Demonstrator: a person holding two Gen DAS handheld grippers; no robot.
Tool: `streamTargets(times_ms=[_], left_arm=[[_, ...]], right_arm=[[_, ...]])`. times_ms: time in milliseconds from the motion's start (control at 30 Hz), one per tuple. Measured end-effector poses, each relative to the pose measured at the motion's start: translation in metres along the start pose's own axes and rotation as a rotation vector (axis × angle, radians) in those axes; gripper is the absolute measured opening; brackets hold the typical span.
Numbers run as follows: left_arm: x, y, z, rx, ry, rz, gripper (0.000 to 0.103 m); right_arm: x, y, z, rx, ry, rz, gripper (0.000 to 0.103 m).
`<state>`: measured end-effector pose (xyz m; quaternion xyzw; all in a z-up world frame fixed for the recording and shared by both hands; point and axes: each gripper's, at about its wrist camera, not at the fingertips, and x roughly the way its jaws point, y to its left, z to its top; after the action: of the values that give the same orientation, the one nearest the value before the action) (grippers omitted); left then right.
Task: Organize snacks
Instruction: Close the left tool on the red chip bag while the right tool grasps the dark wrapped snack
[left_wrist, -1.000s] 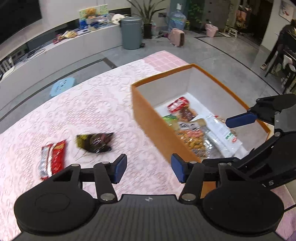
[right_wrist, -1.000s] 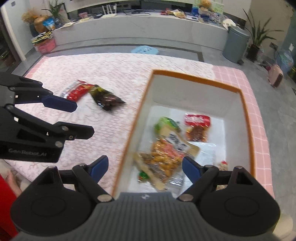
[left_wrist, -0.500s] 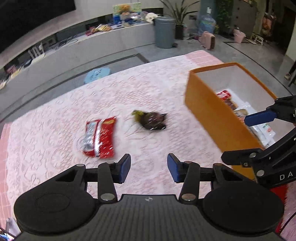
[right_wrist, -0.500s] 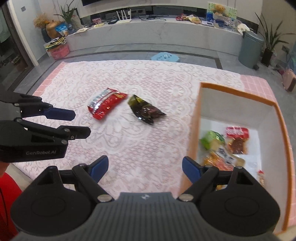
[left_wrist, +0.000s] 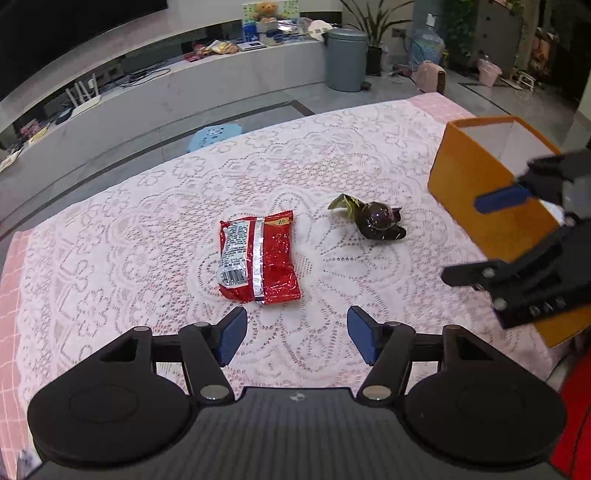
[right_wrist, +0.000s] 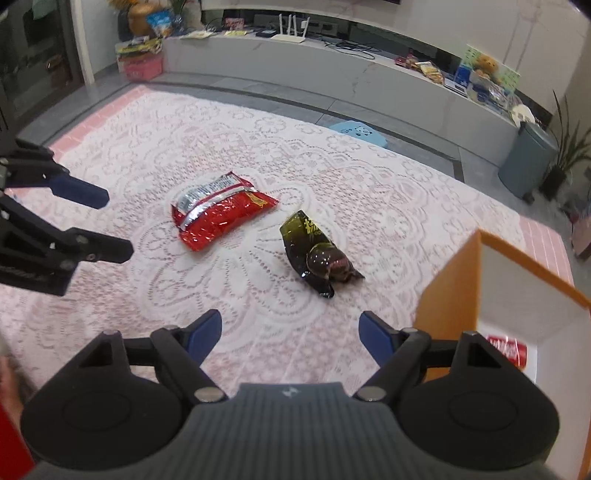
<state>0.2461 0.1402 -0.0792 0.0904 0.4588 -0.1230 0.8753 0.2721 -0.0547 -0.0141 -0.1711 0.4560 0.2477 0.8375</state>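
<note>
while the left tool (left_wrist: 293, 338) opens empty, the right tool (right_wrist: 290, 336) narrows, also empty.

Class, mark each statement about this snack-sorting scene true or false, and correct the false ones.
1. The red snack packet lies inside the orange box. False: it lies on the lace tablecloth.
2. The dark packet lies between the red packet and the box. True.
3. The left tongs grip the red packet. False: nothing is between them; they are opening.
4. The right tongs hold nothing. True.
</note>
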Motion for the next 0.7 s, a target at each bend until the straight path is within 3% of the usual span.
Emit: streamTargets(times_ms=[100, 333, 467, 600, 700], left_arm=[[0.014, 0.004, -0.001, 0.007, -0.009, 0.0, 0.079], [0.047, 0.024, 0.011, -0.097, -0.053, 0.009, 0.083], [0.062, 0.026, 0.018, -0.094, -0.081, 0.072, 0.086], [0.083, 0.03, 0.021, -0.121, -0.048, 0.05, 0.09], [0.093, 0.034, 0.02, -0.149, -0.042, 0.077, 0.09]], right_arm=[[0.017, 0.0, 0.005, -0.033, 0.009, -0.018, 0.076], [0.055, -0.005, 0.021, -0.039, 0.012, -0.023, 0.075], [0.074, -0.009, 0.031, -0.029, 0.023, -0.016, 0.075], [0.093, -0.006, 0.039, -0.073, 0.036, -0.022, 0.081], [0.104, -0.004, 0.042, -0.089, 0.047, -0.019, 0.081]])
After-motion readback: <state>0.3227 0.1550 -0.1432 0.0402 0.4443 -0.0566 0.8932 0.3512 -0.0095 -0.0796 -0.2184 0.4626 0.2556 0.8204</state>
